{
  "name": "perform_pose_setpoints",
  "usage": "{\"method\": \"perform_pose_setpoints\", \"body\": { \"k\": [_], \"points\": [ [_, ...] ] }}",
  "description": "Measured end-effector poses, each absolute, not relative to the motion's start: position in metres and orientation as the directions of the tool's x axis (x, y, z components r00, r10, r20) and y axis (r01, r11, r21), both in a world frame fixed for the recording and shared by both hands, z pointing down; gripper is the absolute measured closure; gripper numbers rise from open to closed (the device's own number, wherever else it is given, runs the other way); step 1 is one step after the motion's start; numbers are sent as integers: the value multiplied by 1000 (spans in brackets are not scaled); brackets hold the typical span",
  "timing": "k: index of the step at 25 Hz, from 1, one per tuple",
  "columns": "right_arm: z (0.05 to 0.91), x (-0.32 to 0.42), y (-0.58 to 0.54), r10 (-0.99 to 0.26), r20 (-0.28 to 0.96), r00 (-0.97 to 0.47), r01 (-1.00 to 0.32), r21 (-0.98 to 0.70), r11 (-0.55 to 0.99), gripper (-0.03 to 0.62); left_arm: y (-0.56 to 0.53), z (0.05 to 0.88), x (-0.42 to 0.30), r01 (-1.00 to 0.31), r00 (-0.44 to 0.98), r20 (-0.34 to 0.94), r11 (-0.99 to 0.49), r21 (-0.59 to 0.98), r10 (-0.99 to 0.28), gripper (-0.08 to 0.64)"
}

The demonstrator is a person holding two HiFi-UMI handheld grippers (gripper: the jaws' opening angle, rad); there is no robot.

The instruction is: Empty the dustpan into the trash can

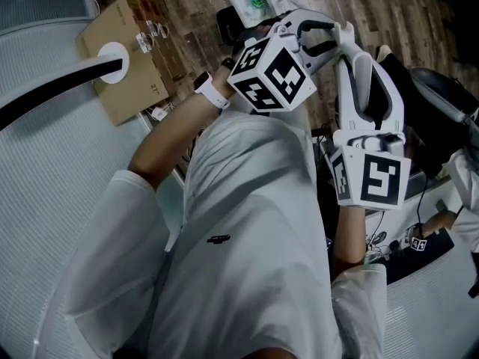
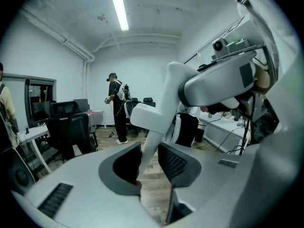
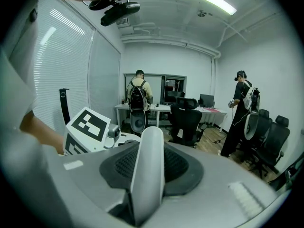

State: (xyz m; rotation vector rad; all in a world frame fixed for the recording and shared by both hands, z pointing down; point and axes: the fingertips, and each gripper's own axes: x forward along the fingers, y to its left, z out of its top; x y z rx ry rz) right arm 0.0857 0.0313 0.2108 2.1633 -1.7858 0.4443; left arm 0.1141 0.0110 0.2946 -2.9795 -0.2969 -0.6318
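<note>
Currently the right gripper is clamping the dustpan's white handle and holding it up in front of the person's chest. The left gripper is straddling the same handle with its jaws wide apart, one pad touching it and a gap showing beside the other.

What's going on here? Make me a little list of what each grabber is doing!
place: office room with a wooden floor
left gripper: jaws apart, white handle standing between them
right gripper: shut on the white handle
behind: black office chair, person with a backpack at a desk
</note>
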Motion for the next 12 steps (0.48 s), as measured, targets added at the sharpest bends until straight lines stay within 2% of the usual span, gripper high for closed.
{"method": "perform_pose_setpoints", "body": {
  "k": [12],
  "points": [
    [215, 75, 0, -905, 426, 22, -990, 136, 40, 466, -21, 299, 109, 18, 925, 380, -1000, 16, 23, 440]
  ]
}}
